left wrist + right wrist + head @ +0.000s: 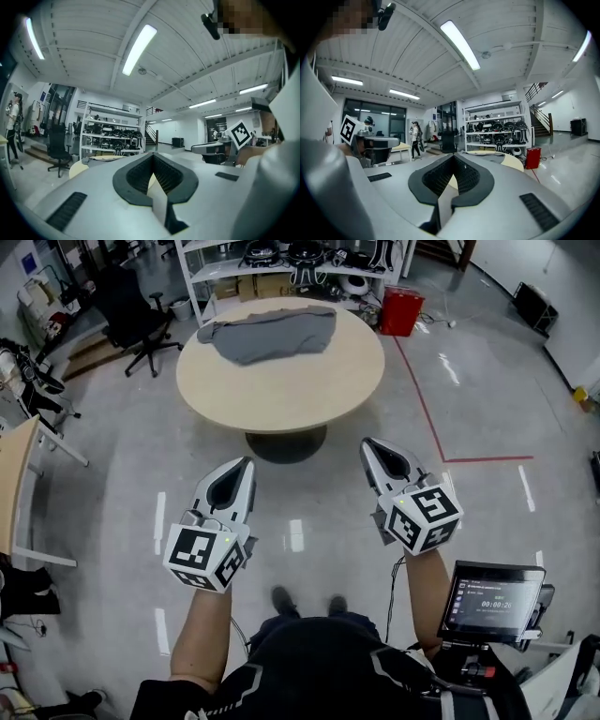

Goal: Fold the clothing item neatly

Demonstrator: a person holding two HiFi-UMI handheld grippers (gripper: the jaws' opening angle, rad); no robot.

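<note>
**Head view.** Nearest the camera is the person's dark-shirted torso, with both forearms stretched forward. The left gripper (242,468) and right gripper (370,448) are held side by side over bare floor, well short of the round table (281,401), and both point toward it. The clothing item (267,334), a grey garment, lies on the far half of the tabletop. It is flattish but rumpled and uneven in outline, not a squared fold as far as this view shows. With both grippers this far from it, the stance would suit either walking up to the table or standing back from it. A small screen (494,601) stands at the person's right.

**Left gripper view.** The jaws are pressed together with nothing between them. Beyond them show the table edge (79,168) and the shelving (110,133).

**Right gripper view.** These jaws are also closed on nothing. The garment (492,157) shows as a thin grey strip on the table.

**Containers.** A red bin (533,157) stands on the floor just beyond the table, and its contents cannot be seen. The shelving carries rows of dark equipment, too small to identify.
</note>
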